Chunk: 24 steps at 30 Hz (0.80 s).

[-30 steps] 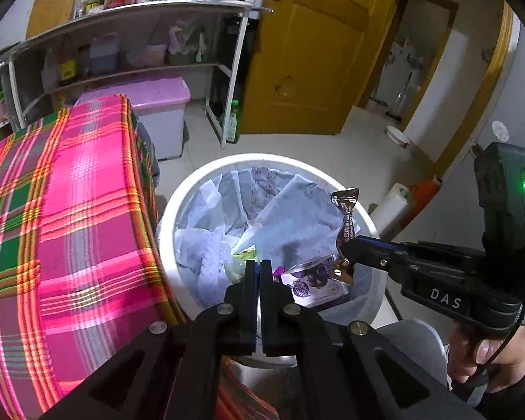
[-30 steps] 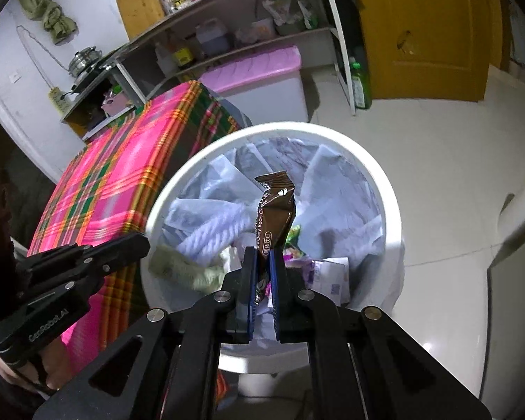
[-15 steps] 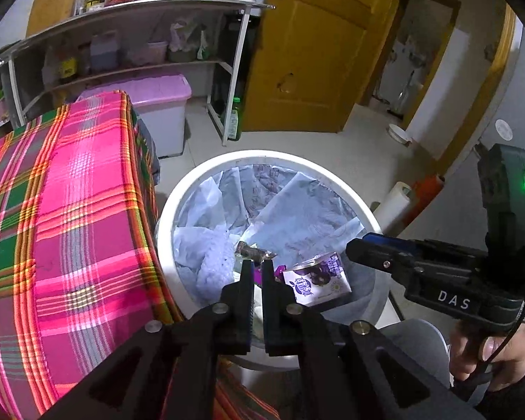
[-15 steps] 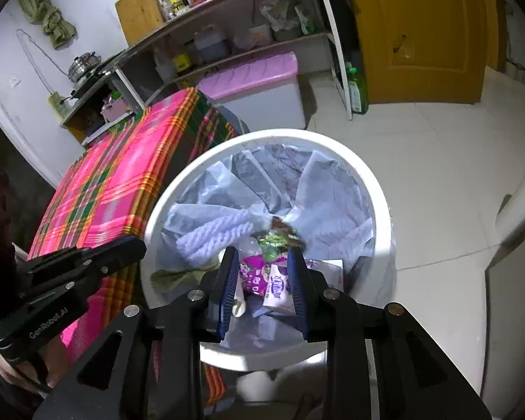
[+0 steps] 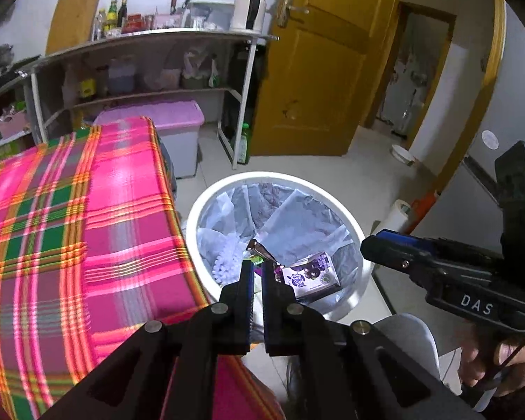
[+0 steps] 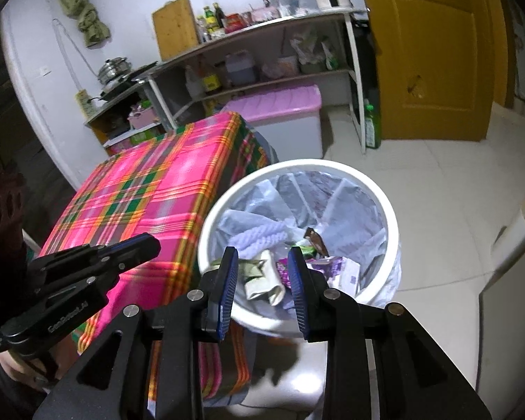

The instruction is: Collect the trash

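Note:
A white trash bin point(image 5: 346, 217) point(image 6: 388, 210) with a pale plastic liner stands on the floor beside the table. A brown wrapper point(image 5: 260, 249) point(image 6: 316, 238) lies inside it among other trash, with a purple carton point(image 5: 311, 274) and crumpled paper point(image 6: 262, 276). My right gripper point(image 6: 262, 271) is open and empty, above the bin's near rim; it also shows at the right of the left wrist view point(image 5: 367, 243). My left gripper point(image 5: 257, 274) is nearly shut with a thin gap and holds nothing, over the bin's near edge.
A table with a pink plaid cloth point(image 5: 70, 227) point(image 6: 150, 189) is left of the bin. Behind stand a metal shelf with bottles point(image 5: 150, 42), a purple-lidded box point(image 5: 157, 119) and a yellow door point(image 5: 318, 70). A white roll point(image 5: 399, 213) stands on the tiled floor at right.
My right gripper opened and let go of the brown wrapper, which fell into the bin. Both grippers have drawn back from the bin and now sit higher.

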{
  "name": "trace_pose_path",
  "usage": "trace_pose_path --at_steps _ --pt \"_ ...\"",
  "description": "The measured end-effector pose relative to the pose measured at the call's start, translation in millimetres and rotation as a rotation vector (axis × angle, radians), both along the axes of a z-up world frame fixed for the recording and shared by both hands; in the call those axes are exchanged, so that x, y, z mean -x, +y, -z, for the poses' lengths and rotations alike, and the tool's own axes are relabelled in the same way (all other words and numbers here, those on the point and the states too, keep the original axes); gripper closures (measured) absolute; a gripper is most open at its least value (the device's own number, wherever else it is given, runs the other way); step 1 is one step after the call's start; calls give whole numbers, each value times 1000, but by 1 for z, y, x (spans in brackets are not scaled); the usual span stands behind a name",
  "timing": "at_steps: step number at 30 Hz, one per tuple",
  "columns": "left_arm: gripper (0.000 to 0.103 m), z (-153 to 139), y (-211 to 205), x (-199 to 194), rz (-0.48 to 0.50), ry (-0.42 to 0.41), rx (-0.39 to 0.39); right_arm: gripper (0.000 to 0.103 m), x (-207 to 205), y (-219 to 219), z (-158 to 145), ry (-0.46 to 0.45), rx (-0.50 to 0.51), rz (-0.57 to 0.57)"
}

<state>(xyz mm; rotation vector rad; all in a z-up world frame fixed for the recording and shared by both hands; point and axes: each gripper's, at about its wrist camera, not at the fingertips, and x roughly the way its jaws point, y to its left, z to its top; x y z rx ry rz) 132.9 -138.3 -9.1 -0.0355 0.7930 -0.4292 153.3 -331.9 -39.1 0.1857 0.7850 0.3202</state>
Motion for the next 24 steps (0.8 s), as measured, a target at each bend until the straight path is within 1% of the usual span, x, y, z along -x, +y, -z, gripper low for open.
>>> trace_pose_path --at_steps 3,13,24 --pt "100 -8 6 17 -20 -33 -6 67 14 7 -8 -32 13 -13" --pt "100 -25 28 59 -83 -95 -13 66 47 22 -17 -96 49 -34" --pt "100 -25 43 84 -124 -122 -8 66 75 35 -18 -139 87 -49"
